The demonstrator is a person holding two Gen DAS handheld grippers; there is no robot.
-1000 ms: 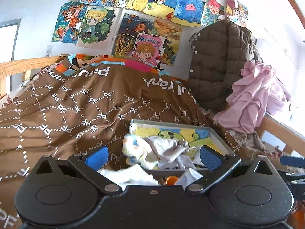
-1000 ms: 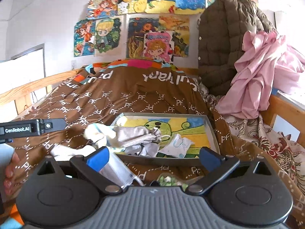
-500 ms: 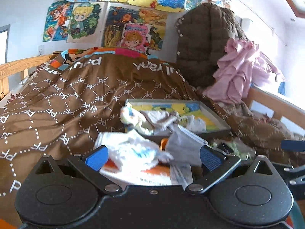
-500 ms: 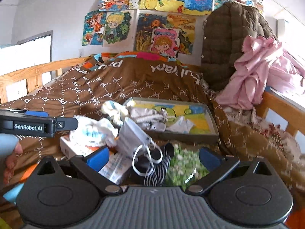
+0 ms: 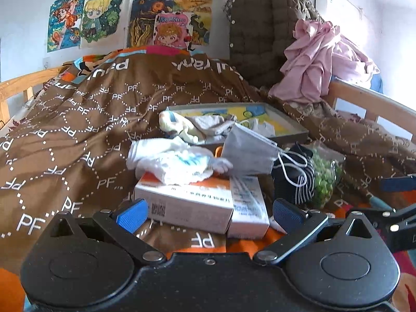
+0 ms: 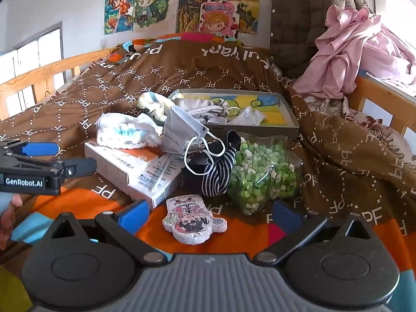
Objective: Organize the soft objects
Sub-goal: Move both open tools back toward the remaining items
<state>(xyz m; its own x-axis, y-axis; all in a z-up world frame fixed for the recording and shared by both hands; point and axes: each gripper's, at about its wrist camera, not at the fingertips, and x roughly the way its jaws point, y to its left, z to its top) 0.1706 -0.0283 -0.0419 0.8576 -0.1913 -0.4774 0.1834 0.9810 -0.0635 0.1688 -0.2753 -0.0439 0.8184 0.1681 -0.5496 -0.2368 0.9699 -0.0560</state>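
Grey mask [image 6: 182, 132], pleated, white loops dangling; lies on boxes [image 6: 135, 167] on bed, leaning on tray [image 6: 291, 127]. White cloth [image 6: 124, 131] left of it. Both tools [image 5: 208, 212] [image 6: 210, 214] spread apart, empty, near side of pile.

Ahead of the blue-padded fingers [image 6: 134, 214], the bedspread [image 6: 85, 109] is brown with dotted white diamonds and "PF" letters, with orange and teal patches near the fingers. The face mask [image 6: 179, 132] is grey with white ear loops. Just left of it lies a white cloth [image 6: 124, 132] with blue marks. The sock [image 6: 218, 174] is black with white stripes. The bag [image 6: 262, 174] holds green and white bits, perhaps foam. The tray [image 6: 288, 130] is grey, its floor yellow and blue.
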